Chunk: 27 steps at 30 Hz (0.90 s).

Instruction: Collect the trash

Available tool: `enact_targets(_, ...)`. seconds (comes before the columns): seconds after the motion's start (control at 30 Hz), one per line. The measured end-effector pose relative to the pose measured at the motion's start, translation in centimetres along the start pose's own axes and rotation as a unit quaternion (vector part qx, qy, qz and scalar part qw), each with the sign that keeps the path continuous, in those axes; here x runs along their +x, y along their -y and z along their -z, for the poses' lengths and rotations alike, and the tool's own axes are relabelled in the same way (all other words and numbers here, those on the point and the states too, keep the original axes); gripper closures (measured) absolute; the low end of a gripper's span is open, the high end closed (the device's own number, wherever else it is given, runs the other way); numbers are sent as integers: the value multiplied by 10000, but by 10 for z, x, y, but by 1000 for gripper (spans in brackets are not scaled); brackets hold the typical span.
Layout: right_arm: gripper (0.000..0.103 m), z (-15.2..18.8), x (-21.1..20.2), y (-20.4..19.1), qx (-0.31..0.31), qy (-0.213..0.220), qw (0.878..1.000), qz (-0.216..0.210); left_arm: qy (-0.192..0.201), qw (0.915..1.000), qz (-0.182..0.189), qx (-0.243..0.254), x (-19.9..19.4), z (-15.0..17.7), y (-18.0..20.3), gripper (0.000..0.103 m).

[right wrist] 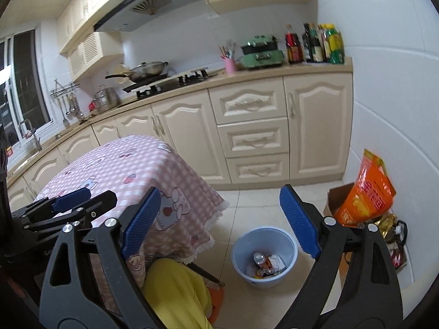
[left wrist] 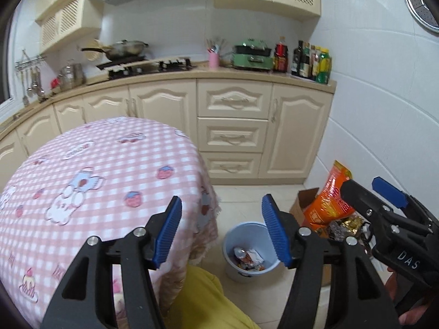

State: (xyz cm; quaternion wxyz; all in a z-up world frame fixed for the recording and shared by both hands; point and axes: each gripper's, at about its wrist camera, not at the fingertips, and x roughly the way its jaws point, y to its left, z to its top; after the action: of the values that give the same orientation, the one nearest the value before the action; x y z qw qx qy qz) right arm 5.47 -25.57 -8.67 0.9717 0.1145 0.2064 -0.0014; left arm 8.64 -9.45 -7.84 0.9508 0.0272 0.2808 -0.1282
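Observation:
A light blue bin (left wrist: pixel 233 257) stands on the tiled floor beside the table and holds crumpled wrappers and a foil piece (left wrist: pixel 248 257); it also shows in the right wrist view (right wrist: pixel 263 249) with the trash (right wrist: pixel 267 264) inside. My left gripper (left wrist: pixel 222 230) is open and empty, held high over the table's right edge. My right gripper (right wrist: pixel 219 223) is open and empty, above the floor near the bin. The right gripper also shows at the right of the left wrist view (left wrist: pixel 384 200), and the left gripper at the left of the right wrist view (right wrist: pixel 71 200).
A table with a pink checked cloth (left wrist: pixel 96 181) fills the left. A cardboard box with an orange bag (right wrist: pixel 367 194) and shiny packets stands by the right wall. Cream cabinets (left wrist: pixel 233 126) and a counter with stove, pan and bottles run behind. My yellow-clad leg (right wrist: pixel 175 293) is below.

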Motion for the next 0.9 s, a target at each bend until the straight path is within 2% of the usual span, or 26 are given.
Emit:
enact_targets(0.3, 12, 9, -20, -37, -310, 270, 9989, -234, 473, 9981, -227, -312, -47, 16, -25, 40)
enact_targets(0.4, 12, 9, -26, -45, -402, 351, 9982, -264, 626, 9972, -213, -363, -60, 18, -28, 35)
enact_targets(0.57, 12, 3, -41, -54, -350, 568, 9975, -233, 886, 9949, -321, -369, -81, 16, -34, 31)
enact_targets(0.8, 12, -3, -61, -68, -447, 784, 9952, -390, 995, 9936, -346, -409, -96, 12, -39, 28)
enact_targets(0.9, 12, -3, -66, -74, -555, 853, 9943, -317, 996, 9935, -338, -440, -99, 12, -41, 28)
